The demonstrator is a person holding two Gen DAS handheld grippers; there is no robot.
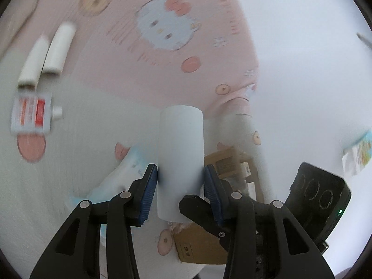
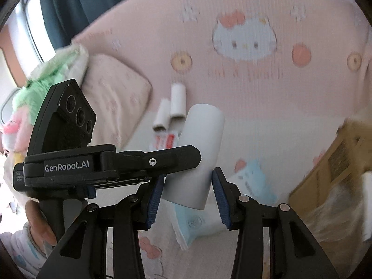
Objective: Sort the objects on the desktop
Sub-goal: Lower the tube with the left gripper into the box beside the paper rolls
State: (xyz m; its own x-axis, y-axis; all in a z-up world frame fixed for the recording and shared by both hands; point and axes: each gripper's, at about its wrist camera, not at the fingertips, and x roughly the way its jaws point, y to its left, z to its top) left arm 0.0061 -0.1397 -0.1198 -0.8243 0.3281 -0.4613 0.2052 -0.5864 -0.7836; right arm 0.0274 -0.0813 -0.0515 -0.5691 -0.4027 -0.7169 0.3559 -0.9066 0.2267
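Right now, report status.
Left tongs shut on white tube. Right tongs shut on it too. Tissue pack and cardboard box below.

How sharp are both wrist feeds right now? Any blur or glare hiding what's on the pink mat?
Left wrist view: the pink mat and the small tube with a red label are smeared by motion blur; the right side washes out to white glare; the white cylinder and left gripper stay fairly crisp. Right wrist view: mat print soft and streaky; the right gripper is sharp; strong fisheye bending at the edges.
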